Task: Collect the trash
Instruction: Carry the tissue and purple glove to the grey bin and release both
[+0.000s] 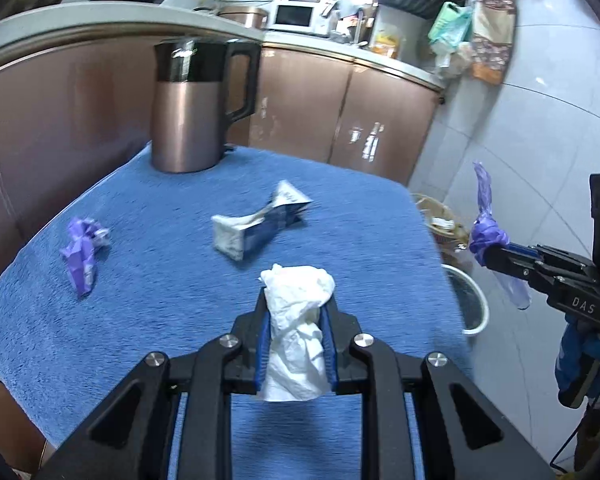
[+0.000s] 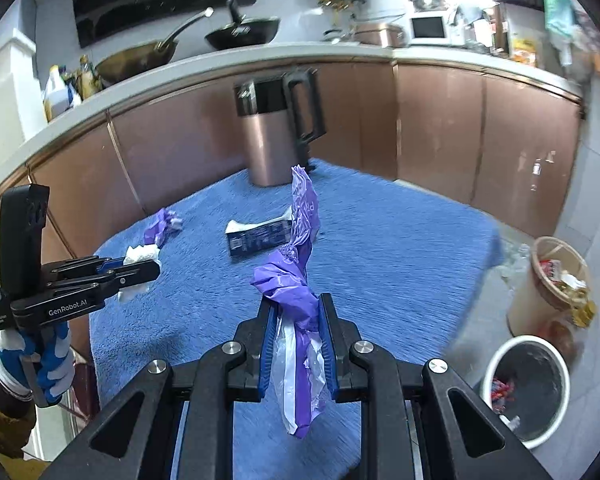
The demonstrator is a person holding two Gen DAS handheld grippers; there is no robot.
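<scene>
My left gripper [image 1: 298, 304] is shut on a crumpled white tissue [image 1: 296, 320] above the blue towel-covered table [image 1: 160, 320]; it also shows in the right wrist view [image 2: 140, 266]. My right gripper [image 2: 297, 312] is shut on a purple plastic wrapper [image 2: 296, 292], held above the table's right part; it shows in the left wrist view [image 1: 486, 248] over the floor beside the table. On the table lie a crushed blue-and-white carton [image 1: 256, 224] and a small purple wrapper [image 1: 82, 248]. A white trash bin [image 2: 526, 388] stands on the floor at the right.
A copper kettle [image 1: 192, 108] with a black handle stands at the table's far edge. A beige bin [image 2: 556, 284] full of rubbish stands behind the white one. Copper cabinets [image 1: 340, 112] and a counter with pans run behind the table.
</scene>
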